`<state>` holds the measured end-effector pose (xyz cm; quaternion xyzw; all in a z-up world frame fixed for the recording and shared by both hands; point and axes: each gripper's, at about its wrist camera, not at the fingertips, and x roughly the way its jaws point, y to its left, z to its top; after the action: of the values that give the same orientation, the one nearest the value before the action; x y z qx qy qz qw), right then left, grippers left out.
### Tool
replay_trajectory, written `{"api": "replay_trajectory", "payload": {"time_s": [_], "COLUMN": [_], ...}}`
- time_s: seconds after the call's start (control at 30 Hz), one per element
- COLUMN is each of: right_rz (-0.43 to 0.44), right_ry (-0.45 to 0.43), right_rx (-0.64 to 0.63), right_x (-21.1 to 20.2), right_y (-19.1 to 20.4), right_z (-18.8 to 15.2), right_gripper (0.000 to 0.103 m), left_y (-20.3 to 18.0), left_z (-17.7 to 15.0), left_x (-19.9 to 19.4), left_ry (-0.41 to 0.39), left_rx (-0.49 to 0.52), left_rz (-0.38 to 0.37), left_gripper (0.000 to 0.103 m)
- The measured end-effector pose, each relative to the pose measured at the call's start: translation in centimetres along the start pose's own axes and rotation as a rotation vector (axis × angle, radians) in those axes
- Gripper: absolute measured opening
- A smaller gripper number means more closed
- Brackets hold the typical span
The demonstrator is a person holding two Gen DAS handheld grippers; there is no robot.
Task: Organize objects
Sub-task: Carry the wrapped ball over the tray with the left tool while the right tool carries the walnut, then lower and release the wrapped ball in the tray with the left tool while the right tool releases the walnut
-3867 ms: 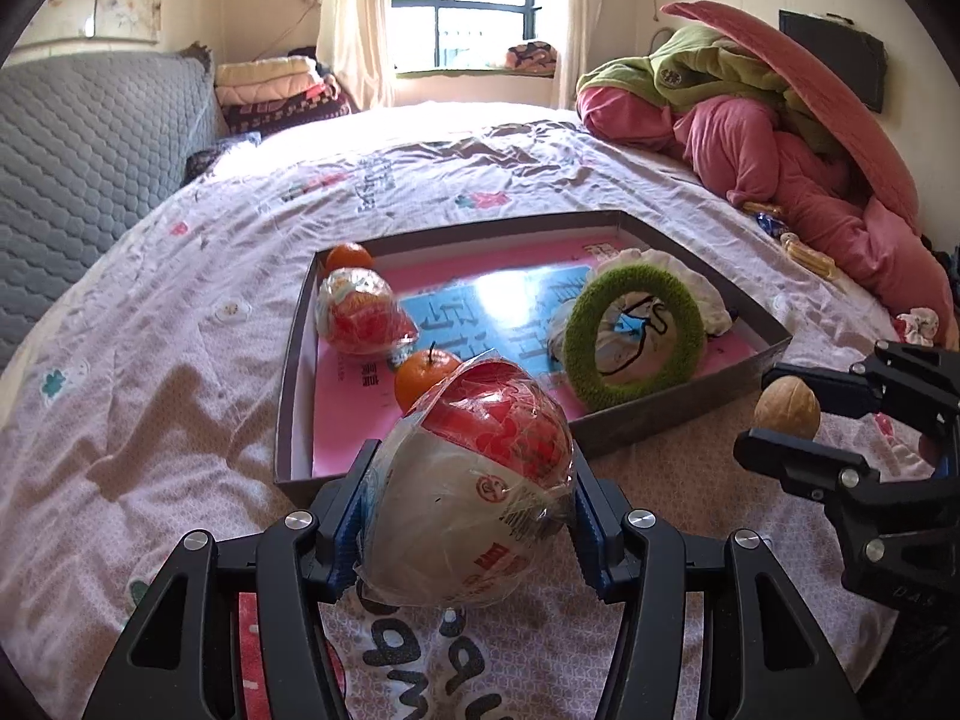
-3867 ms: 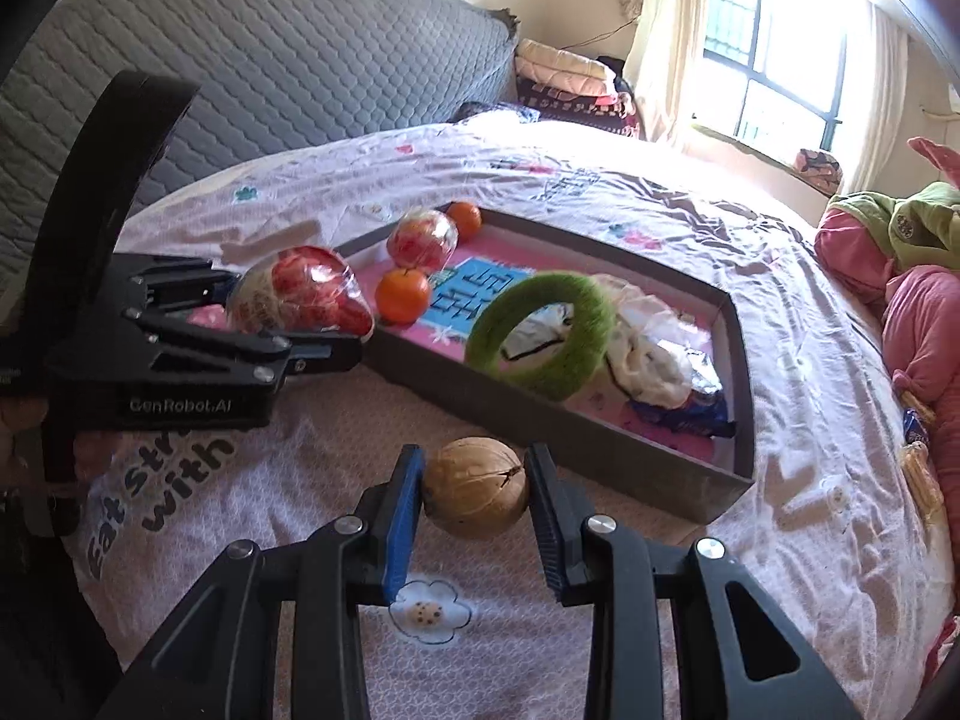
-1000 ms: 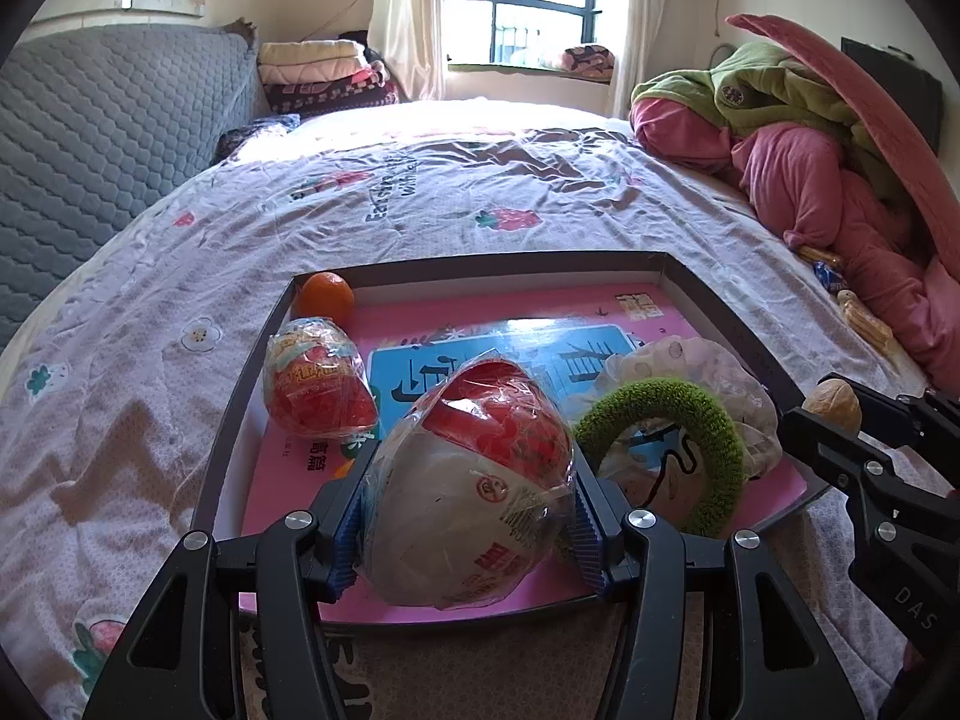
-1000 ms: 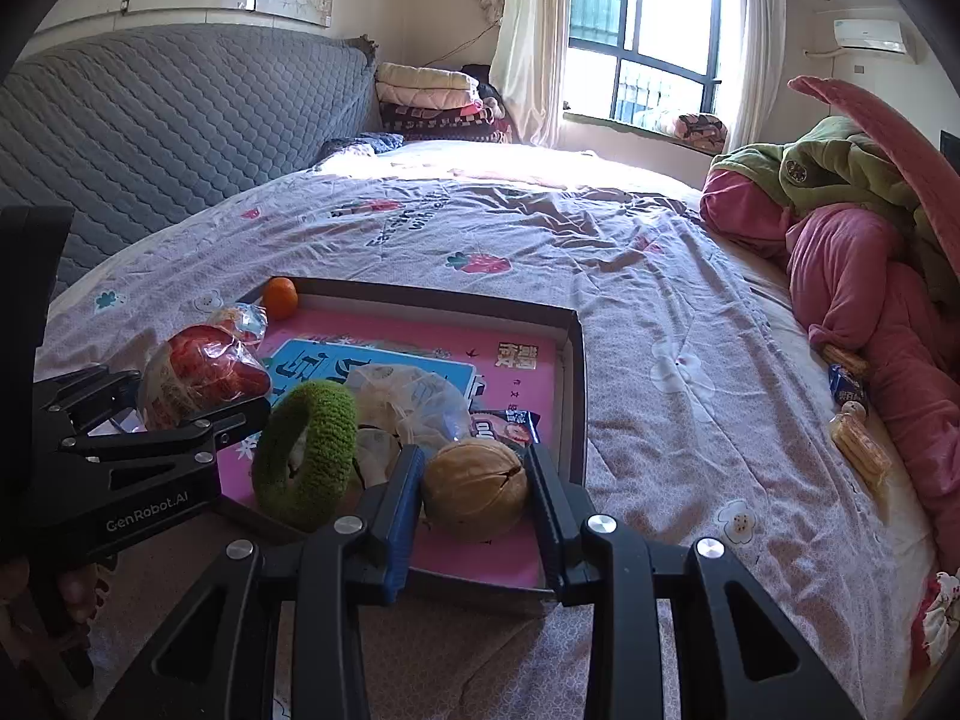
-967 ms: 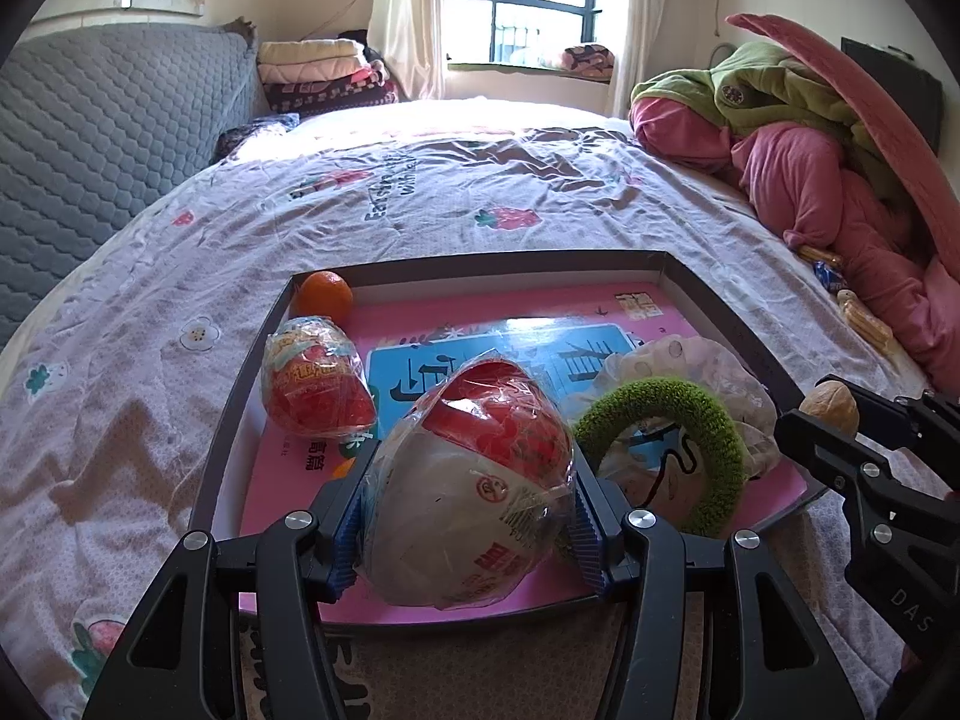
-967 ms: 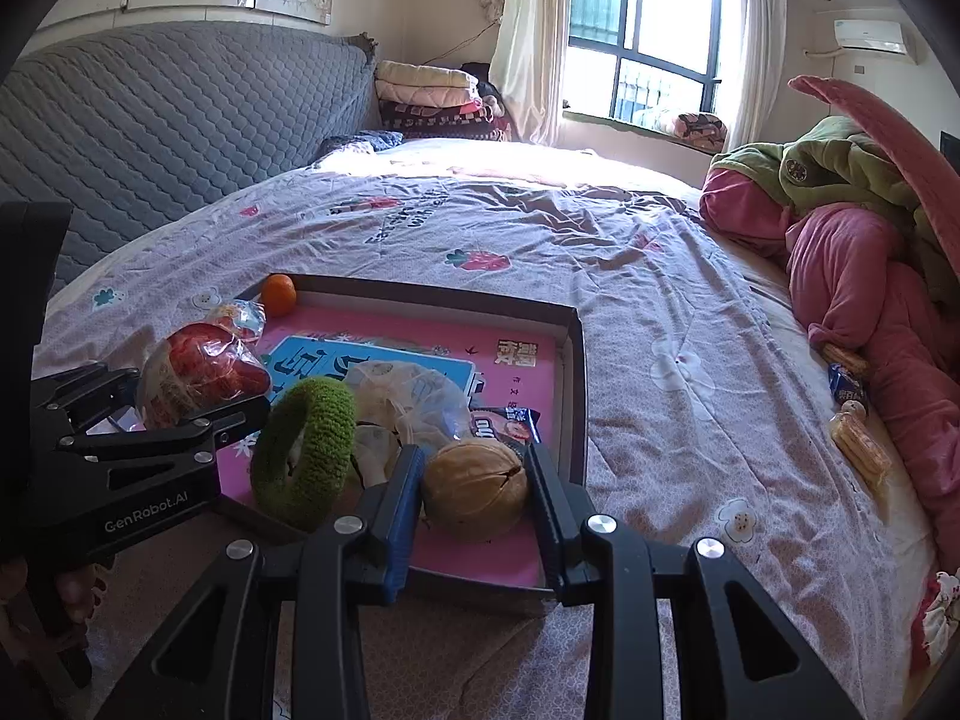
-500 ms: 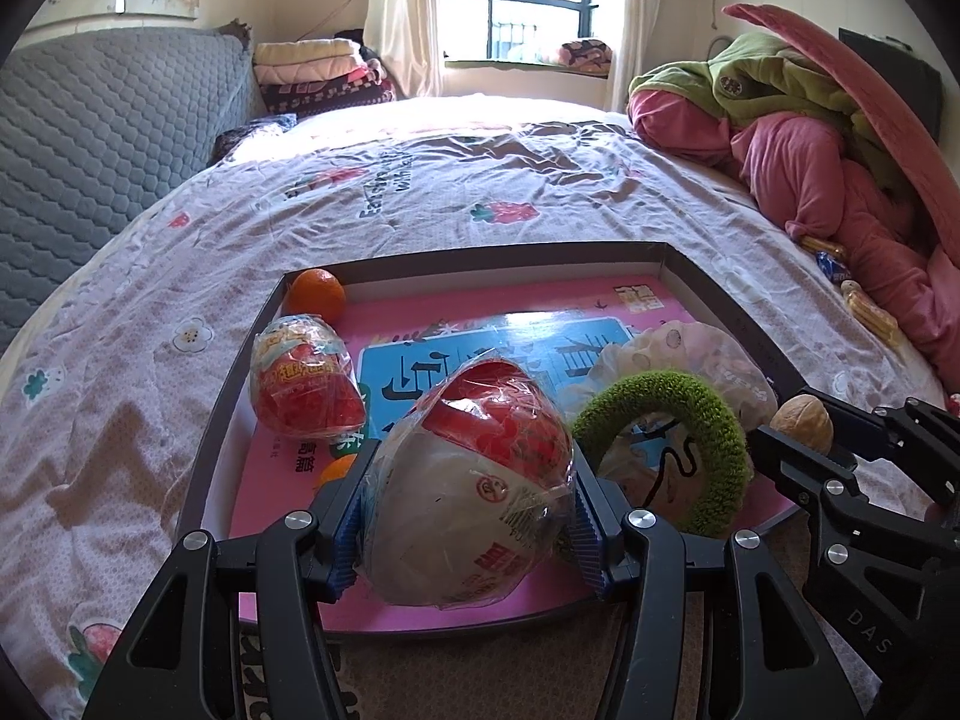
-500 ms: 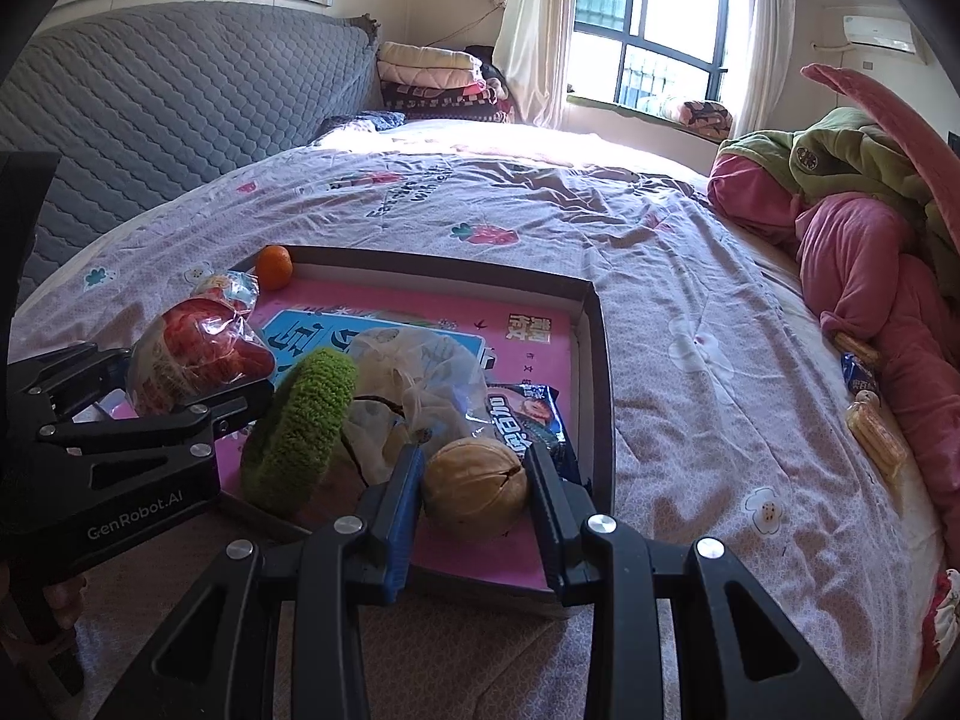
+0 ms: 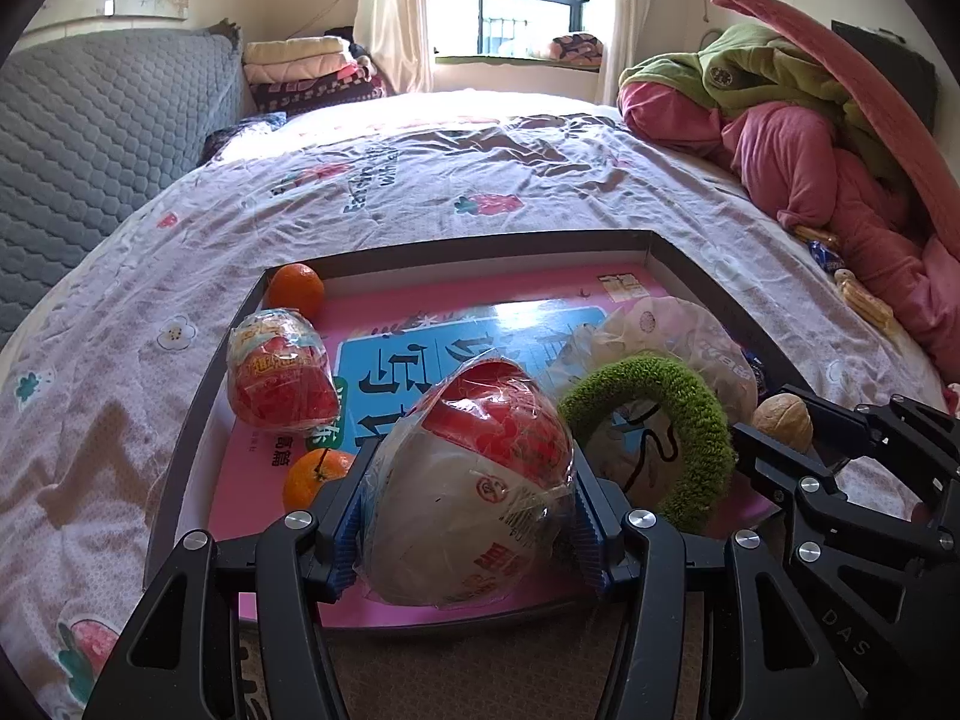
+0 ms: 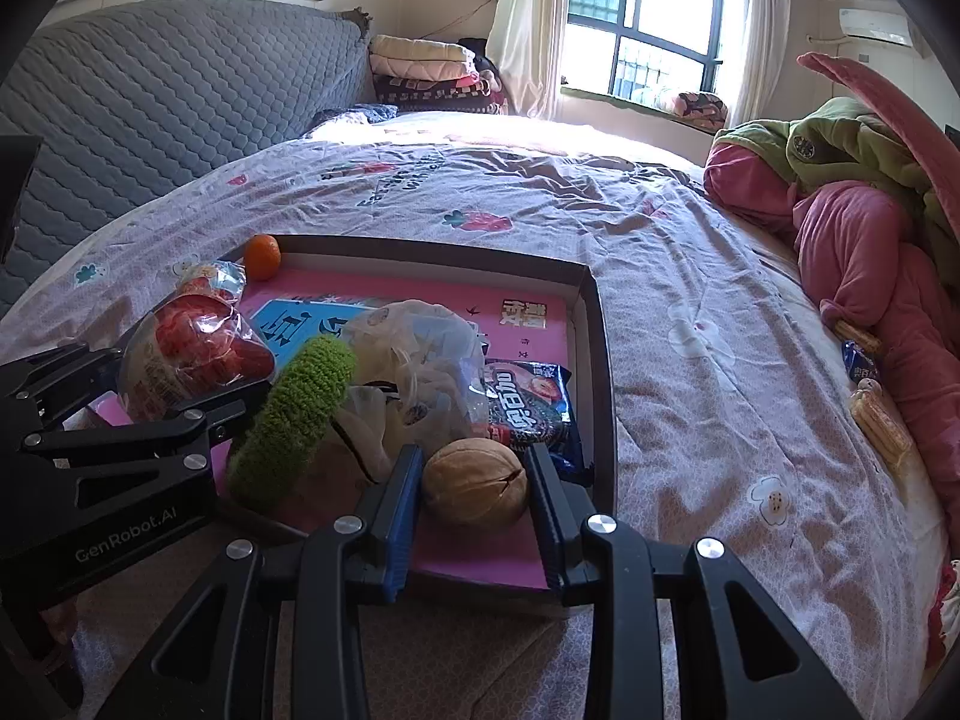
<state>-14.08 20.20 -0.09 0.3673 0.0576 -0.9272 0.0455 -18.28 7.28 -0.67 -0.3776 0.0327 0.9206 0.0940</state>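
Here the left gripper (image 9: 468, 516) clamps a plastic-wrapped red-and-white bowl (image 9: 474, 480) over the tray (image 9: 180, 420); at 3 o'clock, the right gripper (image 10: 474, 495) pinches a cracked brown walnut (image 10: 474, 489). "GenRobot.AI" marks the left gripper.

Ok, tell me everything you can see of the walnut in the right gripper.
The walnut is round, tan-brown and wrinkled, with a dark seam or crack across its shell. The right gripper pinches it between the pads, one on each side. It hangs above the near right corner of the tray, close in front of a dark snack packet. Its underside is hidden.
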Motion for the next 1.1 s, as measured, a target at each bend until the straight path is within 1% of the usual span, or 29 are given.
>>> {"api": "replay_trajectory", "payload": {"time_s": [0.17,0.4,0.53,0.77,0.97,1.1], "right_rz": [0.002,0.005,0.009,0.008,0.016,0.017], "right_ry": [0.013,0.016,0.019,0.024,0.033,0.042], "right_rx": [0.003,0.013,0.021,0.024,0.041,0.052], "right_x": [0.3,0.4,0.4,0.5,0.6,0.6], "right_y": [-0.1,-0.3,-0.5,-0.5,-0.7,-0.9], "right_z": [-0.1,-0.1,-0.1,-0.1,-0.1,-0.1], "right_gripper": [0.035,0.035,0.035,0.035,0.035,0.035], "left_y": [-0.4,-0.3,-0.6,-0.3,0.8,1.0], "left_z": [-0.3,-0.4,-0.5,-0.6,-0.4,-0.3], "left_x": [0.2,0.2,0.2,0.3,0.7,0.9], "left_ry": [0.013,0.025,0.027,0.045,0.066,0.068], "left_rx": [0.012,-0.004,0.005,-0.014,-0.061,-0.068], "left_rz": [-0.005,-0.032,-0.036,-0.058,-0.079,-0.07], "left_gripper": [0.058,0.058,0.058,0.058,0.058,0.058]}}
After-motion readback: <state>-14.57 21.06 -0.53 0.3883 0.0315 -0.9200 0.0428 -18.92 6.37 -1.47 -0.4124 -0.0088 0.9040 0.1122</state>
